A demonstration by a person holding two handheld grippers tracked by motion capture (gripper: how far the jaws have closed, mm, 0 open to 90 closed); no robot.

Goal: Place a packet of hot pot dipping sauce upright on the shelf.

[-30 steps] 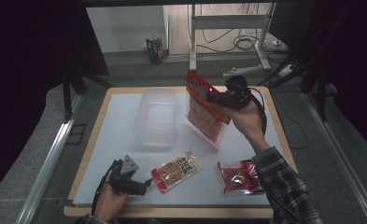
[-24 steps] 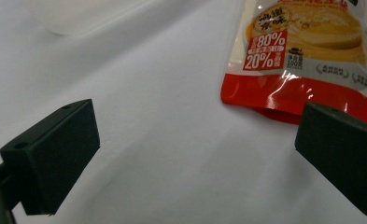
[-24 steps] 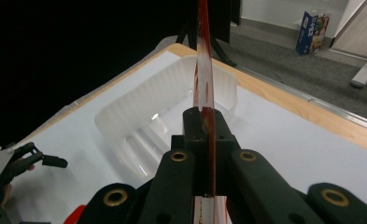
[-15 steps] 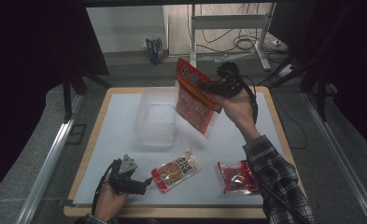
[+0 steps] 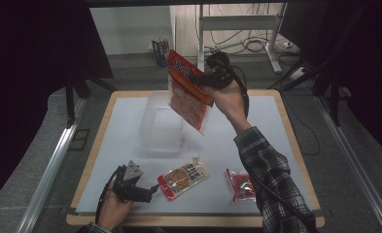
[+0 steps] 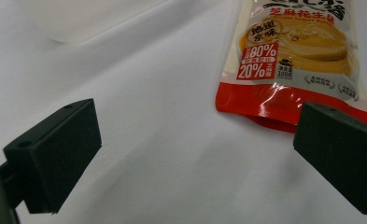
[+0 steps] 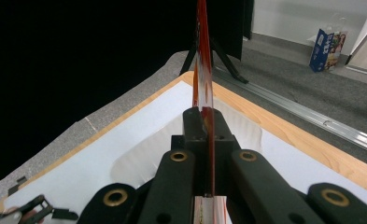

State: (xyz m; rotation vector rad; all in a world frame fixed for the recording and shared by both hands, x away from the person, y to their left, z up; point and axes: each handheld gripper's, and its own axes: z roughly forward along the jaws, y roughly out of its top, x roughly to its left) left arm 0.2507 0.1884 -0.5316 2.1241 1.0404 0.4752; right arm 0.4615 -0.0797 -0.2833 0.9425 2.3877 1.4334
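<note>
Red-and-clear snack bag (image 5: 188, 93) hangs tilted in the air above the clear tub (image 5: 160, 124), pinched at its top edge by the right claw (image 5: 197, 77), jaws clamped tight on it; print unreadable. Left claw (image 5: 152, 190) rests on the table (image 5: 130, 145), jaws wide apart, holding nothing. Just ahead lies an orange pouch (image 6: 299, 56) marked "80%", "20%", "100".

Snack bag (image 5: 188, 94) — red top, orange-and-white body. Peanut-candy pouch (image 5: 183, 176) — orange and red, white lettering. Small packet (image 5: 240, 184) — red. Container (image 5: 162, 124) — clear. Table (image 5: 217, 145) — white, wooden edge. Sleeve (image 5: 271, 179) — dark plaid.
</note>
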